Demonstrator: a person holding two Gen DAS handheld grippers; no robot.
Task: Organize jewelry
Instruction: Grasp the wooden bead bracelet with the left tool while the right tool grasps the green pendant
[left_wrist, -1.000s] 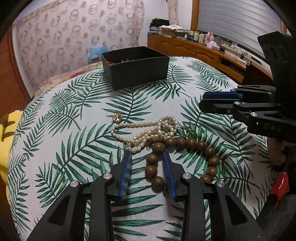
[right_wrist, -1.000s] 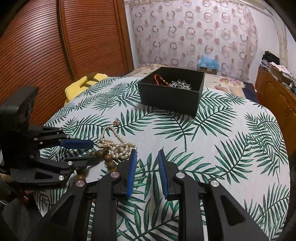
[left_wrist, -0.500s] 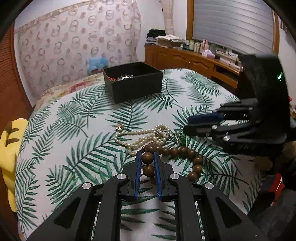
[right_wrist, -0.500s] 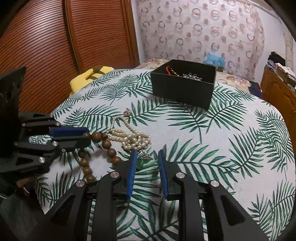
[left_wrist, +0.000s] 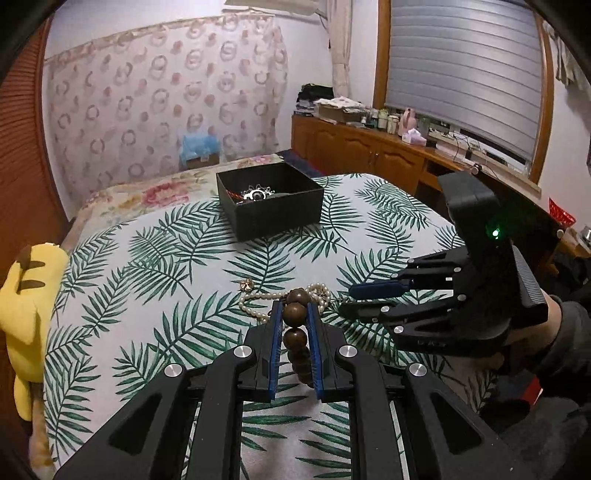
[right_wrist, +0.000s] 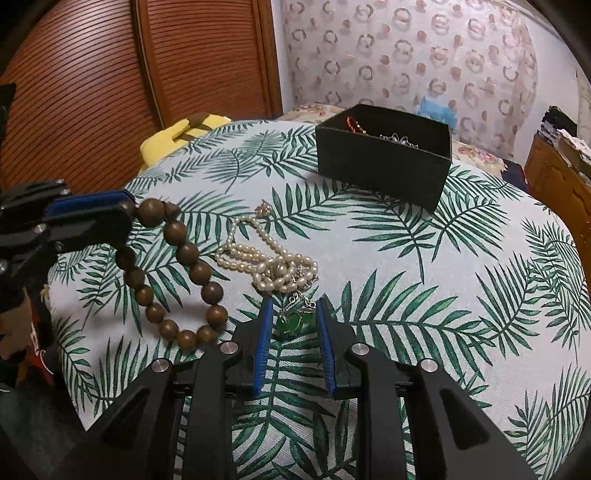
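The left gripper (left_wrist: 295, 314), angled downward, is clamped on a string of wooden beads (right_wrist: 192, 258). The right gripper (right_wrist: 293, 317) is tilted downward with its jaws opening around a green pendant (right_wrist: 290, 323), and is held by a sleeved hand (left_wrist: 554, 325).

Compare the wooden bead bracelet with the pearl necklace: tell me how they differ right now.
The wooden bead bracelet has large dark brown beads; the pearl necklace has small cream ones. The bracelet hangs as an open loop, pinched by the left gripper and partly lifted; the necklace lies bunched on the leaf-print cloth, ungripped. Both are beaded strands still outside the black box.
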